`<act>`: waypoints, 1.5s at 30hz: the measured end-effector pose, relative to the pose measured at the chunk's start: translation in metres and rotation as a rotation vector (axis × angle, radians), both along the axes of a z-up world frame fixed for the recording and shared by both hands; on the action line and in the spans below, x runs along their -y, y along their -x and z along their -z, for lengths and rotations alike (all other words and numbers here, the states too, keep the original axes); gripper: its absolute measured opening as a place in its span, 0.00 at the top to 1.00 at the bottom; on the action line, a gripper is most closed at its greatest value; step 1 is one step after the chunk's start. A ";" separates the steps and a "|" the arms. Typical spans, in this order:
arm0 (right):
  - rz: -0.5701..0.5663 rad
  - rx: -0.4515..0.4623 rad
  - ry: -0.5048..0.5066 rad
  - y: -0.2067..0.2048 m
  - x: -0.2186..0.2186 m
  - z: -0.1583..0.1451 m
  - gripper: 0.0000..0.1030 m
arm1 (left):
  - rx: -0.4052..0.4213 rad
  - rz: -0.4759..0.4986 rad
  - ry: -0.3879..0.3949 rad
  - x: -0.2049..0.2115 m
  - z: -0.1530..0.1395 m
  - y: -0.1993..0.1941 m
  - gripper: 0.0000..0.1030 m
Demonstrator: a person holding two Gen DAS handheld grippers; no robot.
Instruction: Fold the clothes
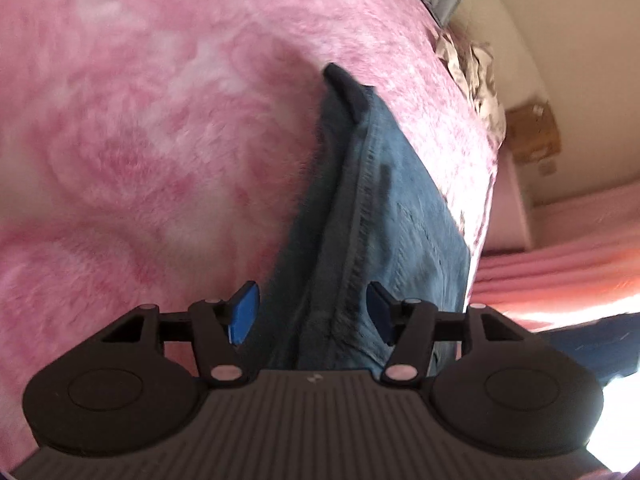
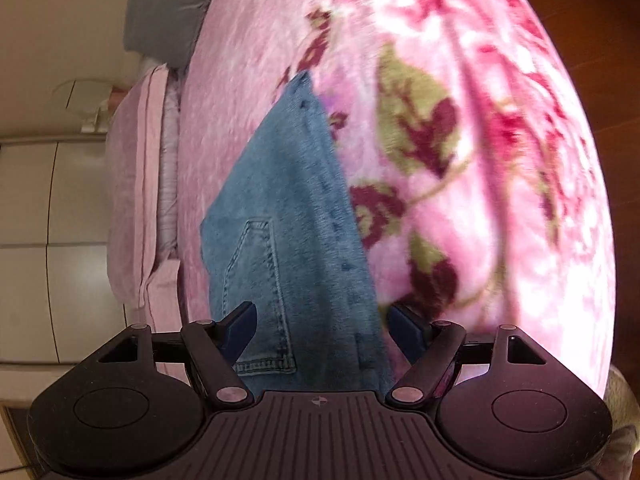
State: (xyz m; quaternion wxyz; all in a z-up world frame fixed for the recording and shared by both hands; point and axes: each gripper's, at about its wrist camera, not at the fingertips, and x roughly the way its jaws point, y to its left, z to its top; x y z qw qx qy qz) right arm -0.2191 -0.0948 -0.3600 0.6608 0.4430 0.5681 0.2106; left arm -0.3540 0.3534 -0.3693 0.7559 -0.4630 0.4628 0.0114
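Both grippers, left and right, are hanging with fingers spread wide over the jeans, pinching nothing. You are looking at jeans lying flat in a long narrow strip on the pink blanket, one leg seeming to lie on the other, with a back pocket facing up near your right gripper. Denim is thick, heavy and a bit stiff, so I think you are best biting on a seam or edge.

A pink blanket covers the bed, grey pillow beyond.
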 end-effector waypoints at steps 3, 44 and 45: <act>-0.015 0.008 0.004 -0.001 -0.012 0.003 0.26 | 0.038 -0.003 0.110 -0.013 0.020 -0.006 0.44; -0.102 0.033 -0.083 0.084 0.004 -0.038 0.77 | 0.167 0.081 0.145 0.043 -0.045 0.070 0.75; -0.108 0.033 -0.086 0.094 0.009 -0.044 0.77 | 0.171 0.062 0.145 0.049 -0.051 0.086 0.75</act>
